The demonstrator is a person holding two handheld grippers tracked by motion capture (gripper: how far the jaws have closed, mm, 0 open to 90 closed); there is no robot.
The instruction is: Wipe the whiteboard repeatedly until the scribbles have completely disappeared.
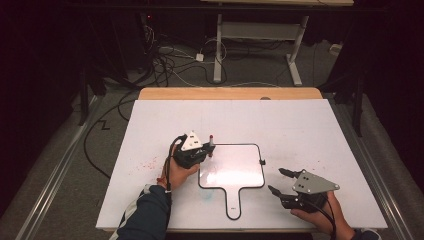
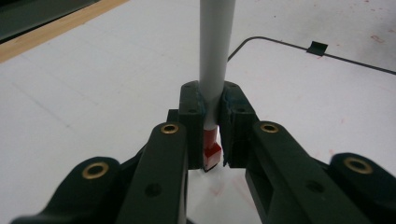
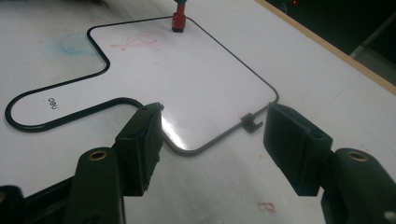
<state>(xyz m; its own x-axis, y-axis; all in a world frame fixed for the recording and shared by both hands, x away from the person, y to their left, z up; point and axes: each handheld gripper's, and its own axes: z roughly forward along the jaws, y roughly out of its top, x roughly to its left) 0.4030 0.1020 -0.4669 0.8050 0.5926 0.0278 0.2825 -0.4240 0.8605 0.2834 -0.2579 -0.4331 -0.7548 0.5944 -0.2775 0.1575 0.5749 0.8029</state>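
A red marker [image 2: 214, 88] is clamped by the left gripper [image 2: 212, 135] at the paddle-shaped whiteboard [image 3: 196, 79]; a faint red scribble [image 3: 140, 42], perhaps unfinished, is drawn. The right gripper [image 3: 212, 140] is held wide, empty.

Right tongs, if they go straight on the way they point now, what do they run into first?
Most likely the small whiteboard: the right tongs stand open, aimed at its near corner, beside the black clip on its rim. Nothing lies in between, though depth is hard to judge. The red marker stands farther off.

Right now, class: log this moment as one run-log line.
left tongs: shut on marker | marker tip: at whiteboard paddle corner | right tongs: open, holding nothing
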